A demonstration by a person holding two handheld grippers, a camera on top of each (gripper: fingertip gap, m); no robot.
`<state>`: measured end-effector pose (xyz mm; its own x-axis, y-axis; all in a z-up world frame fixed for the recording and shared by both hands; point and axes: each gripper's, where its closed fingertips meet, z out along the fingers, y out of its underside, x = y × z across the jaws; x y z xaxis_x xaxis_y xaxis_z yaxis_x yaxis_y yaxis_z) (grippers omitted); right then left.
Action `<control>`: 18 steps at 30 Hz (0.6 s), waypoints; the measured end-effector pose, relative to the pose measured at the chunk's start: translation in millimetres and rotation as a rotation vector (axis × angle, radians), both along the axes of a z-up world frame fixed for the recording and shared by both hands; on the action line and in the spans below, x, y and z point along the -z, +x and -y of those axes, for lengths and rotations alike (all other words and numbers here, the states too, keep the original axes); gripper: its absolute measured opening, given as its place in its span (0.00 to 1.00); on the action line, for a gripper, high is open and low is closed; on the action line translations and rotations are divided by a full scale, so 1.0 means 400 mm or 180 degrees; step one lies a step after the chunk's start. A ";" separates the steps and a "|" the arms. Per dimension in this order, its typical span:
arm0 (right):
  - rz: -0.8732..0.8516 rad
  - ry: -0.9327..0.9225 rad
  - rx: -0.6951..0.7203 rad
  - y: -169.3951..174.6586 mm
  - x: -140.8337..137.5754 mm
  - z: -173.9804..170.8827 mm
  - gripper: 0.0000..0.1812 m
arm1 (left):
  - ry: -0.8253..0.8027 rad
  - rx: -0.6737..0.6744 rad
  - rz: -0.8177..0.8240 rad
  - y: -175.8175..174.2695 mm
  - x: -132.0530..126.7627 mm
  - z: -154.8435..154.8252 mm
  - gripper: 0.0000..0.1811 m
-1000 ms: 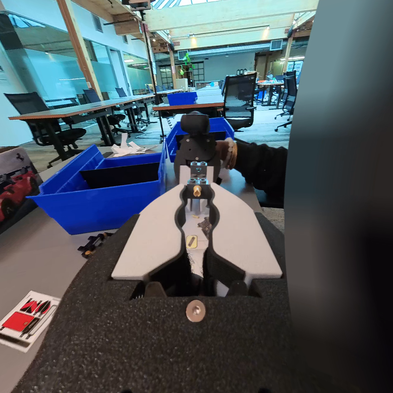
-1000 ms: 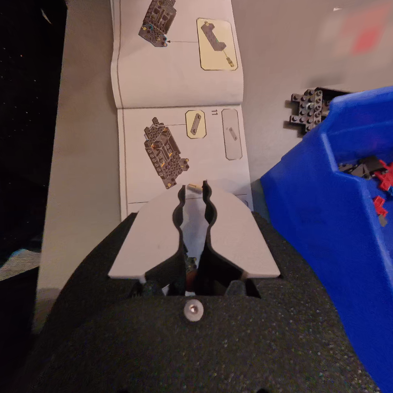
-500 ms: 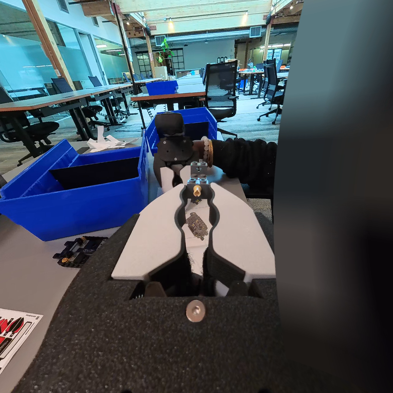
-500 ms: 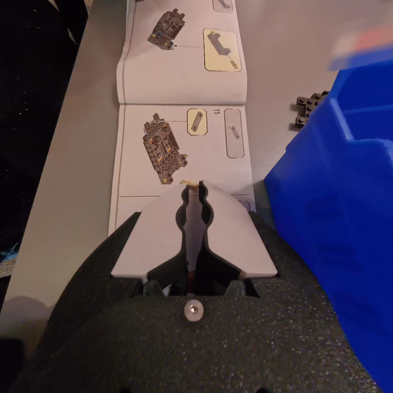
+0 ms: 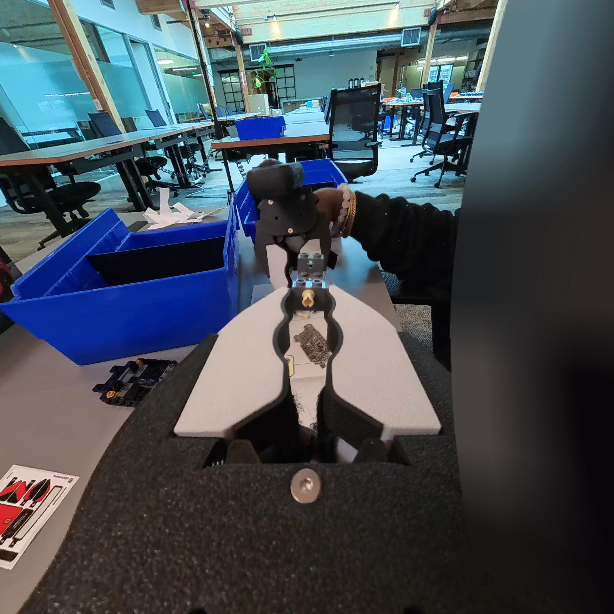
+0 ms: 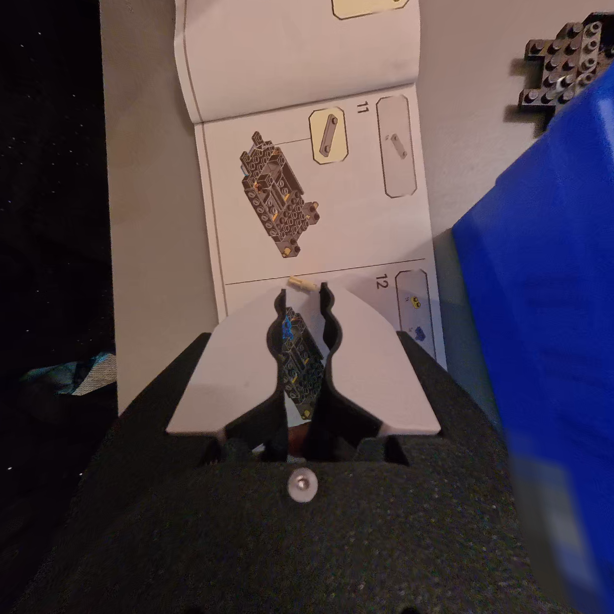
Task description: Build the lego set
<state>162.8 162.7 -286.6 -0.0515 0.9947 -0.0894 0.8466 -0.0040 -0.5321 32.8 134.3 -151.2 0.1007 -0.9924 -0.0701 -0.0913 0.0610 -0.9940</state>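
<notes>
My left gripper (image 5: pixel 307 292) clamps the grey brick (image 5: pixel 309 285); my right gripper (image 6: pixel 302 288) gapes empty over the tan pin (image 6: pixel 300 283) on the booklet (image 6: pixel 299 66) — centre the pin, then close squarely.

Printed step numbers are carried beside the assembly drawings on the open white paper instruction booklet (image 6: pixel 299 186). Small print is carried on the white, red and black sticker sheet (image 5: pixel 23 511); it is too small to be read.
</notes>
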 end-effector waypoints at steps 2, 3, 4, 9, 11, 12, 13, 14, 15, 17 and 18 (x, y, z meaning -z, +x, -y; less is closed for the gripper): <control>-0.0024 0.0165 -0.0050 0.005 -0.004 -0.009 0.11 | 0.0000 0.0005 -0.0003 0.000 0.000 0.001 0.09; -0.0045 0.0295 -0.0108 0.009 -0.005 -0.015 0.11 | -0.0003 0.0013 0.0005 0.000 0.000 0.001 0.09; -0.0102 0.0394 -0.0214 0.009 -0.008 -0.016 0.09 | -0.0004 0.0018 0.0011 0.000 -0.001 0.002 0.09; -0.0170 0.0359 -0.0635 0.000 -0.006 -0.021 0.09 | 0.0006 0.0055 0.0009 0.003 -0.005 0.010 0.09; -0.0116 0.0283 -0.0890 -0.001 -0.003 -0.013 0.09 | 0.0023 0.0088 0.0015 0.006 -0.009 0.017 0.09; -0.0015 0.0265 -0.0993 0.005 0.002 -0.012 0.08 | 0.0039 0.0111 0.0010 0.007 -0.011 0.022 0.09; 0.0107 0.0267 -0.1083 0.012 0.007 -0.013 0.08 | 0.0058 0.0126 0.0000 0.009 -0.011 0.024 0.09; 0.0178 0.0267 -0.1184 0.013 0.007 -0.010 0.08 | 0.0070 0.0139 -0.0010 0.011 -0.011 0.026 0.09; 0.0262 0.0311 -0.1296 0.015 0.008 -0.009 0.08 | 0.0067 0.0155 -0.0013 0.013 -0.010 0.028 0.09; 0.0397 0.0413 -0.1507 0.014 0.008 -0.007 0.07 | 0.0031 0.0190 0.0010 0.016 -0.008 0.030 0.09; 0.0459 0.0453 -0.1589 0.013 0.008 -0.006 0.07 | 0.0011 0.0205 0.0027 0.018 -0.007 0.030 0.09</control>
<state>167.9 165.1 -290.0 -0.5183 0.8552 0.0033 0.7917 0.4813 -0.3762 39.9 122.4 -148.2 0.0371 -0.9967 -0.0729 -0.0786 0.0698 -0.9945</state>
